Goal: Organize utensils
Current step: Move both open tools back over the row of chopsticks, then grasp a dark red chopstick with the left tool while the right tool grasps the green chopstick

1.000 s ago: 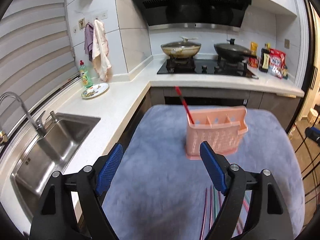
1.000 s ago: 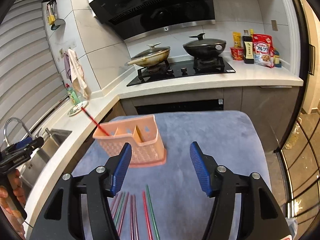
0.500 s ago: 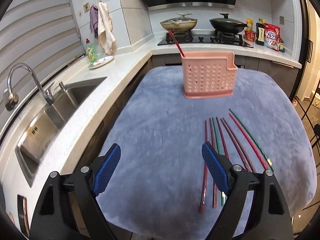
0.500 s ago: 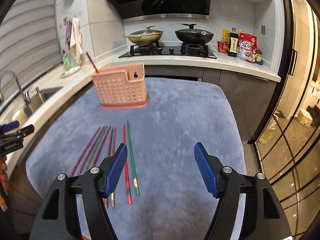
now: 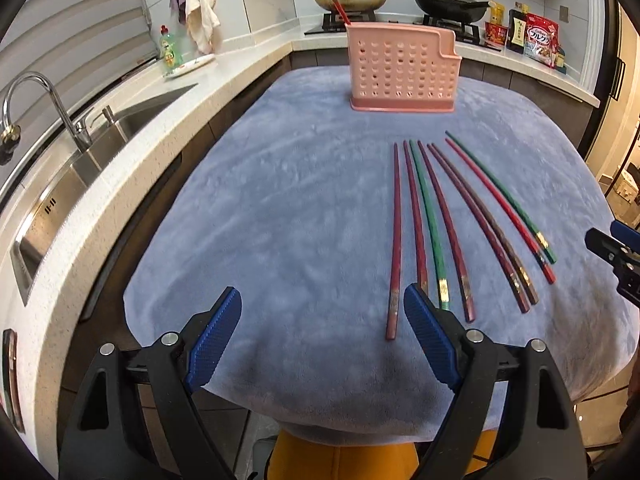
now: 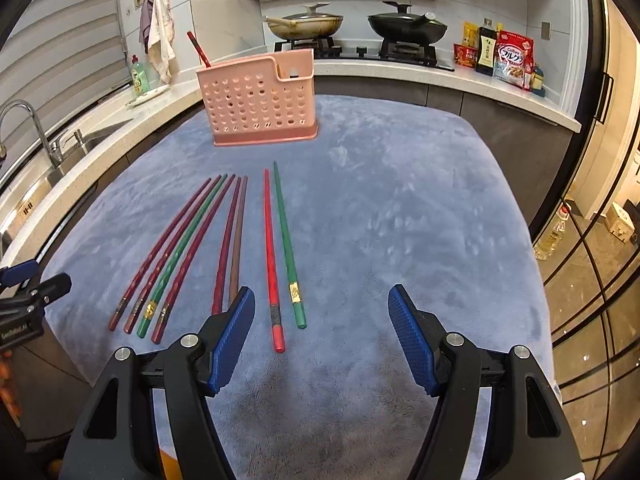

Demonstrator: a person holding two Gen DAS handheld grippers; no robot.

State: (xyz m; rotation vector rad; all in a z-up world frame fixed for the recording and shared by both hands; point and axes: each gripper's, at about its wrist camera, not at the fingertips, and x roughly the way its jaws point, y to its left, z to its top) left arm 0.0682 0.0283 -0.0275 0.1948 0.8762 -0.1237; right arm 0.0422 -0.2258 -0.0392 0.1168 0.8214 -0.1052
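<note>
Both tongs (image 5: 322,336) (image 6: 322,332) retreated, agape, empty; chopsticks (image 6: 276,248) lengthwise, tips toward holder (image 6: 260,104).

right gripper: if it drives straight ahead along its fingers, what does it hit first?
Probably only the blue cloth. The open right gripper aims right of the green chopstick and pink holder; depth unclear.

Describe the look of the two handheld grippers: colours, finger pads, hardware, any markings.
Both match: the left gripper and right gripper have matte black plastic frames with triangular cutouts, silver round fasteners at the joints, and blue finger pads with a fine knurled grid texture. The right view shows small white lettering on the left gripper's black body, too small to read. No cables visible.
</note>
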